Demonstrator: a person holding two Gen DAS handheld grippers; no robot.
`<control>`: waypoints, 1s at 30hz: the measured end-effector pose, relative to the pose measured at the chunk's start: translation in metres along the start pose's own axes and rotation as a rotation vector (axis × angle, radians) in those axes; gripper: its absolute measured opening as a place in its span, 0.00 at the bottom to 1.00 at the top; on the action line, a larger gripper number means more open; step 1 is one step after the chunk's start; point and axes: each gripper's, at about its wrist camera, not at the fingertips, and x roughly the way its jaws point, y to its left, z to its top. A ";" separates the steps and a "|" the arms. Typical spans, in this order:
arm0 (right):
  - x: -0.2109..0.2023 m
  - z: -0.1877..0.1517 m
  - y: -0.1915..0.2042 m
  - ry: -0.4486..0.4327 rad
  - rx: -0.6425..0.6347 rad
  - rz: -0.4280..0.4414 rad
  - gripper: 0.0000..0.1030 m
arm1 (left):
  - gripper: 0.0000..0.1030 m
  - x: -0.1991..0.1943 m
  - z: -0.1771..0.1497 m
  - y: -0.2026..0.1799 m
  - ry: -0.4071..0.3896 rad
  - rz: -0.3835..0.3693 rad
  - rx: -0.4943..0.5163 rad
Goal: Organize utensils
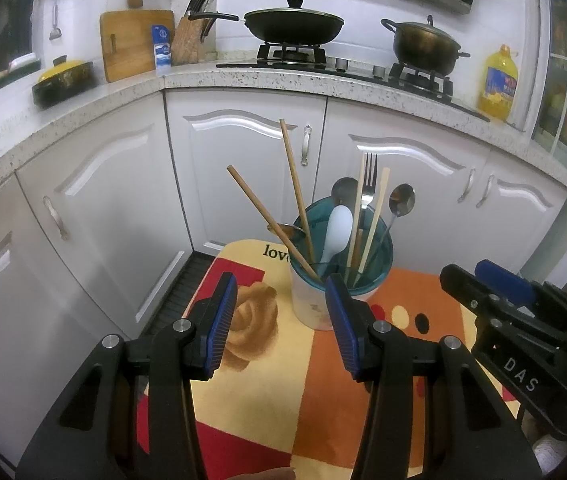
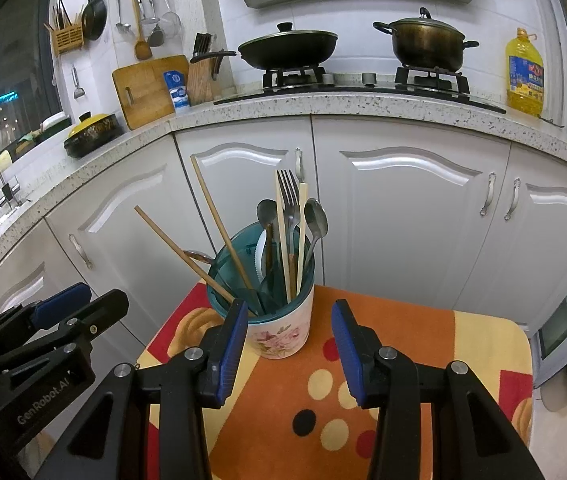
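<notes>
Utensil holder [image 2: 279,320], filled with chopsticks [image 2: 219,236], fork [image 2: 288,200] and spoons [image 2: 315,216], is seen upright on the patterned table [image 2: 423,344]. Left gripper [image 1: 281,320] and right gripper [image 2: 285,348] are held before it, fingers [image 2: 229,356] parted, nothing grasped.

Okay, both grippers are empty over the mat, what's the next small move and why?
Probably ease the right gripper forward toward the utensil cup. Its jaws stand open and empty, and the cup sits just ahead, crowded with mixed chopsticks, fork and spoons.
</notes>
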 end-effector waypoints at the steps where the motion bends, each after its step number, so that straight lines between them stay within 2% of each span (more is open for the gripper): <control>1: 0.000 0.000 0.000 0.000 -0.001 -0.001 0.41 | 0.44 0.000 0.000 0.000 0.001 0.000 0.000; 13: 0.003 -0.002 0.003 0.001 -0.025 -0.035 0.41 | 0.44 0.005 -0.001 0.000 0.017 -0.001 0.009; 30: 0.008 -0.006 0.000 0.023 -0.018 -0.035 0.41 | 0.44 0.009 -0.001 0.002 0.013 -0.009 -0.003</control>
